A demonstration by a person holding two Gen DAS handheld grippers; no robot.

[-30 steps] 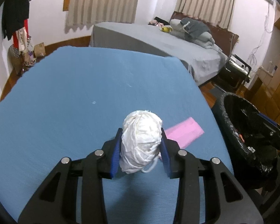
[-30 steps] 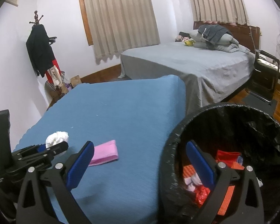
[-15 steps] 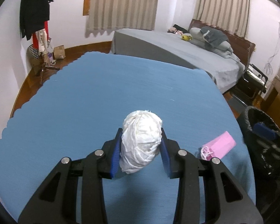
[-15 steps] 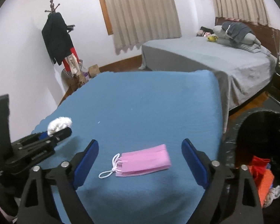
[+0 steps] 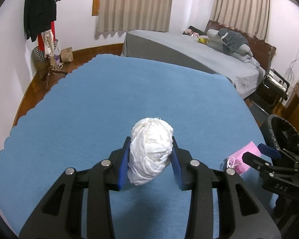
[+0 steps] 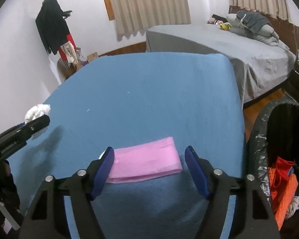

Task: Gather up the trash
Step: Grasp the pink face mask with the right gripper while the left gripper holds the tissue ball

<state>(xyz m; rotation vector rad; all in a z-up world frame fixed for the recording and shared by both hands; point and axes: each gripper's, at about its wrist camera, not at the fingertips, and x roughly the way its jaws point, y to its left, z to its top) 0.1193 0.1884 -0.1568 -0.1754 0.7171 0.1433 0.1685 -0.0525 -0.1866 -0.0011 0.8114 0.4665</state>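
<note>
1. The pink face mask (image 6: 144,160) is lying flat on the blue table cover (image 6: 149,99), near the edge closest to the bin. A second ago it was well ahead and left of the right gripper (image 6: 149,169); now it is sitting between that gripper's spread fingers, which are framing both of its short ends without gripping it.
2. The right gripper is therefore coming away from the bin and lining up on the mask. Judgement: the grasp is imminent but not yet made; closing across the long side may buckle the soft mask.
3. The white paper wad (image 5: 150,151) is being held clamped between the blue pads of the left gripper (image 5: 150,159), raised above the table, as in the earlier views. The view behind it is swinging left, so this gripper is turning away from the bin.
4. The black-lined trash bin (image 6: 259,135) is standing just beside the table's right edge, holding orange and red scraps.
5. Judgement: two items remain uncollected, one held and one about to be taken.
</note>
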